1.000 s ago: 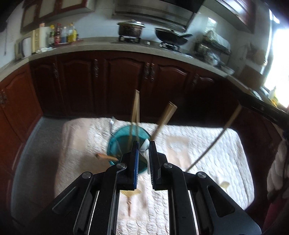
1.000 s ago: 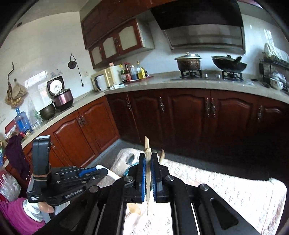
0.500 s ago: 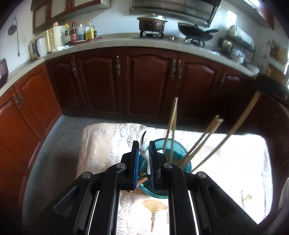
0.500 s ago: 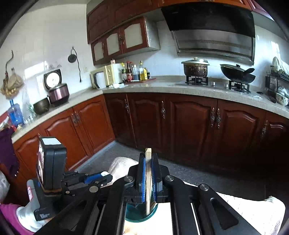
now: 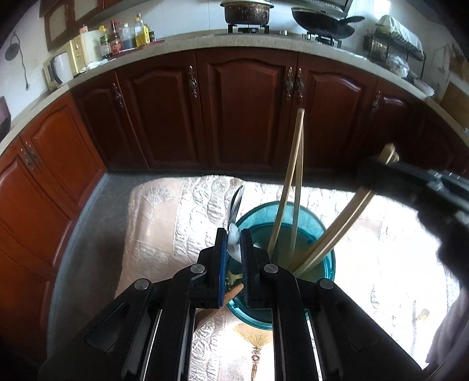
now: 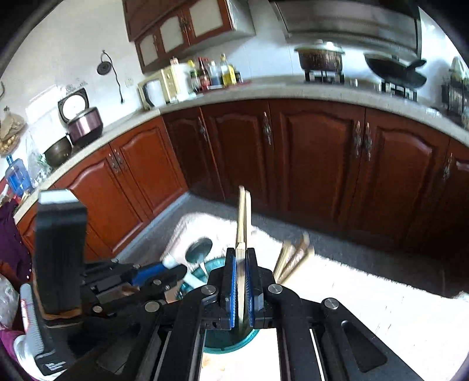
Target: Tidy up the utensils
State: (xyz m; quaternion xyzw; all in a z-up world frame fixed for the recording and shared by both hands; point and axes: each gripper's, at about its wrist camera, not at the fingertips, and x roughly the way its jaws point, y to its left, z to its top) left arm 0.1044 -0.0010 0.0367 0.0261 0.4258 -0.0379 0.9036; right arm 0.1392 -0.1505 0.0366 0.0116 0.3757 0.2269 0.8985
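A teal cup (image 5: pixel 325 265) stands on a cream quilted mat (image 5: pixel 164 222) and holds upright chopsticks (image 5: pixel 296 181). My left gripper (image 5: pixel 233 234) is shut on a white-handled metal spoon (image 5: pixel 236 202) at the cup's left rim; a brown wooden handle (image 5: pixel 234 291) pokes out under its fingers. My right gripper (image 6: pixel 241 255) is shut on a pair of bamboo chopsticks (image 6: pixel 244 217), held over the cup (image 6: pixel 225 341) with their lower ends inside it. In the left wrist view the right gripper (image 5: pixel 381 173) grips the chopsticks (image 5: pixel 337 231) high up at the right.
Dark red cabinets (image 5: pixel 243 111) and a counter with stove pots (image 5: pixel 246 11) curve behind the mat. In the right wrist view the left gripper body (image 6: pixel 96 278) sits close at the left. More chopstick ends (image 6: pixel 296 255) lean from the cup.
Both grippers have moved in over the cup. The right gripper's chopsticks have gone down into the cup, and the left gripper's spoon now sits at the cup's rim.
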